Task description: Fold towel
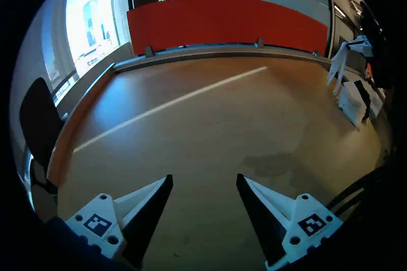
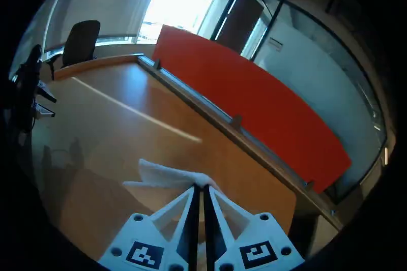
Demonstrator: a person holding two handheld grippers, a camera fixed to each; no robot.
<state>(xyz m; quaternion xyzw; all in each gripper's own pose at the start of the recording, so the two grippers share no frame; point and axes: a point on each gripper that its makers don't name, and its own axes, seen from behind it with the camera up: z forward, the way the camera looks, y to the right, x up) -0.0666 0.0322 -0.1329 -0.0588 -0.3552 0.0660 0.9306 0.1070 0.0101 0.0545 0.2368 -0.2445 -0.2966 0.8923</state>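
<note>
Your right gripper (image 2: 199, 187) has its two fingers pinched almost together, clamped on the white cloth towel (image 2: 165, 174). The bunched fabric pokes out just ahead of the tips and a bit to their left, over the brown wooden desk (image 2: 112, 118). I can't tell if it touches the wood.

Your left gripper (image 1: 204, 176) is spread wide with nothing in it, hovering over bare desk. From there the same towel (image 1: 337, 67) dangles well off to the front right, near the desk's far edge.

A long orange partition panel (image 2: 264, 103) runs along the back of the desk, ahead of both grippers. There's a black office chair (image 2: 81, 39) far front-left of the right gripper.
</note>
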